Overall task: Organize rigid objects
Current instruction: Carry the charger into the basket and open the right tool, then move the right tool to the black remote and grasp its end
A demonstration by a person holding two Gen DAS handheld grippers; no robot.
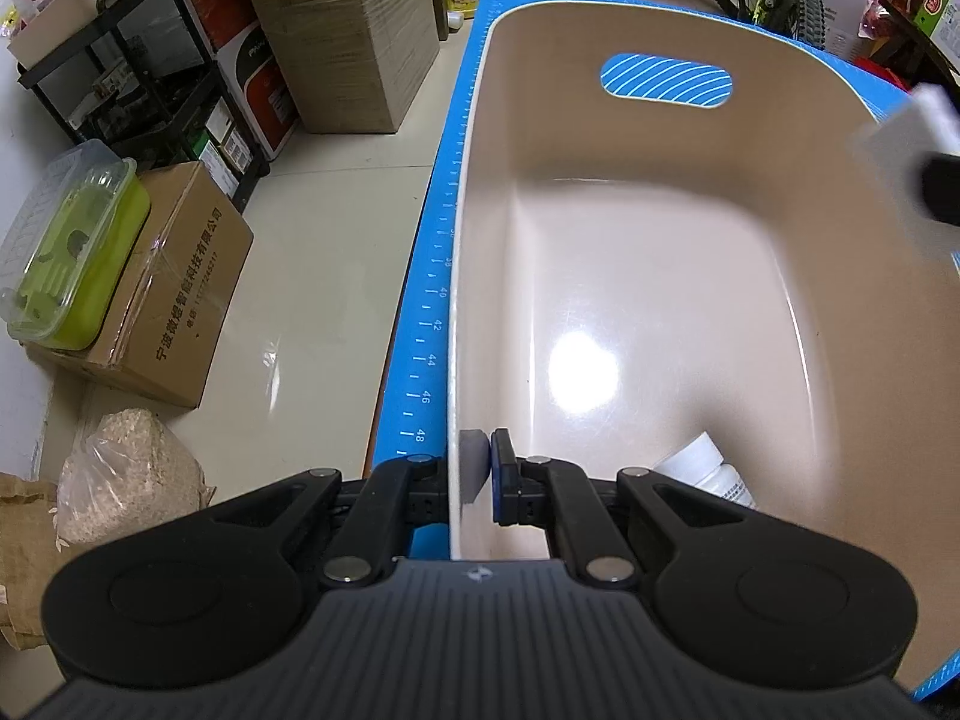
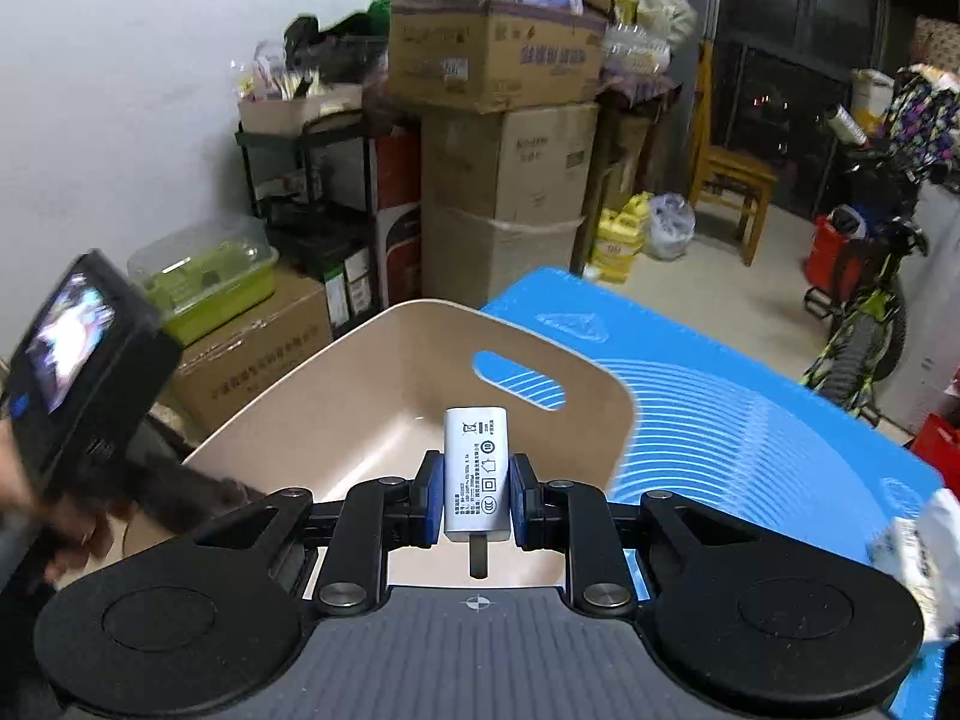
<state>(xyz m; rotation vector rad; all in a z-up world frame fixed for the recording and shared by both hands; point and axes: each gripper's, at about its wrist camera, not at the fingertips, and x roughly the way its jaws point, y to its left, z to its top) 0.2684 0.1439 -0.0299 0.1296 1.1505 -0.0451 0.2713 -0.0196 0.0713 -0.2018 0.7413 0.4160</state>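
Two tools busy: left tool [image 1: 474, 471] pinches the beige bin [image 1: 660, 276] wall, steadying it. Right tool [image 2: 477, 495] clamps the white charger [image 2: 477, 474] above the bin [image 2: 384, 372]. I'd lower well inside before releasing, clear of the bottle [image 1: 708, 468].

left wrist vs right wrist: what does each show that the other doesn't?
Left wrist only: the left gripper clamped on the beige bin's near wall, a white bottle lying inside the bin, and the blue mat's ruler markings.

Right wrist only: the right gripper shut on a white charger, label legible, prong pointing back toward the camera.

Both: the bin with its handle slot, the mat, stacked cardboard boxes. The left view catches the charger only as a blur at right.
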